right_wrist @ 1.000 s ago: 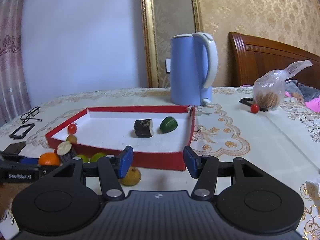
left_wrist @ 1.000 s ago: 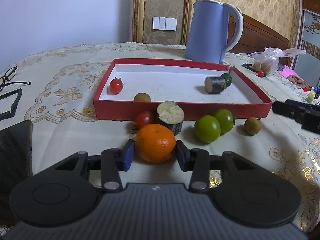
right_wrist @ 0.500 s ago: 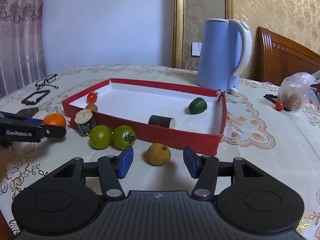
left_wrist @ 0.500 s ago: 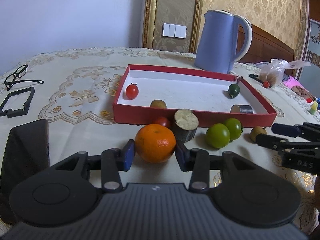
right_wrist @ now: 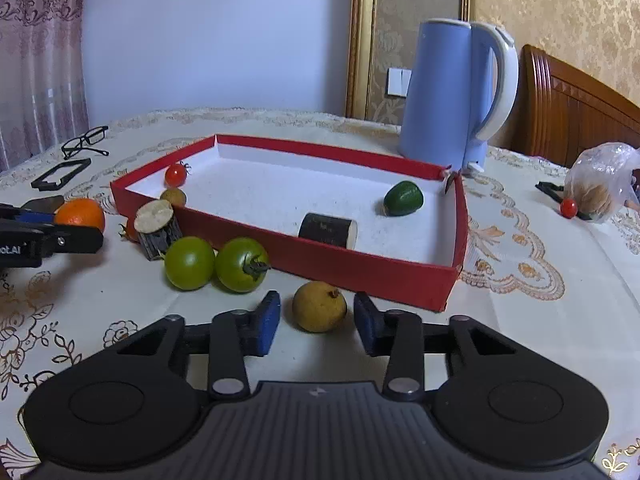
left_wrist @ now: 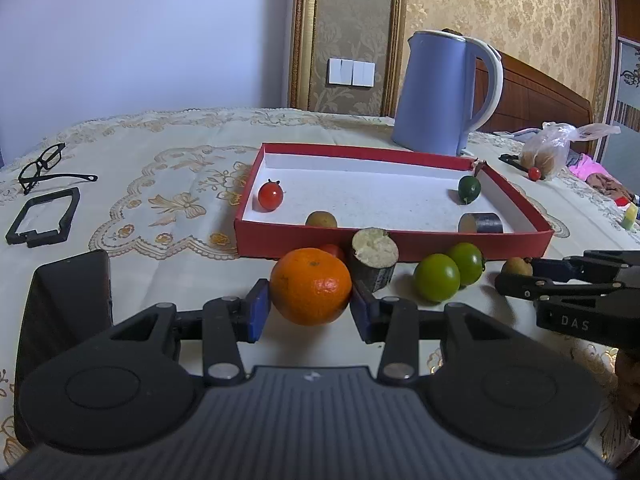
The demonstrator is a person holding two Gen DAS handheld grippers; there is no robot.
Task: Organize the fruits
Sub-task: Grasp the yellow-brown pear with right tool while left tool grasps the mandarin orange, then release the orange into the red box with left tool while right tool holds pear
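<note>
While the left hand-held gripper (left_wrist: 311, 311) stays clamped on the round orange mandarin (left_wrist: 310, 286), the right hand-held gripper (right_wrist: 316, 322) is closing.
Its jaws now flank the small yellow-brown round fruit (right_wrist: 319, 306) on the tabletop (right_wrist: 520, 320) beside the red shallow box (right_wrist: 360, 264), not yet pressing; pickup seems next.

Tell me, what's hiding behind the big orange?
Behind the orange in the left gripper a red tomato peeks out, mostly covered. Beside it stands a cut stump, then the red box. Nothing more can be made out there.
</note>
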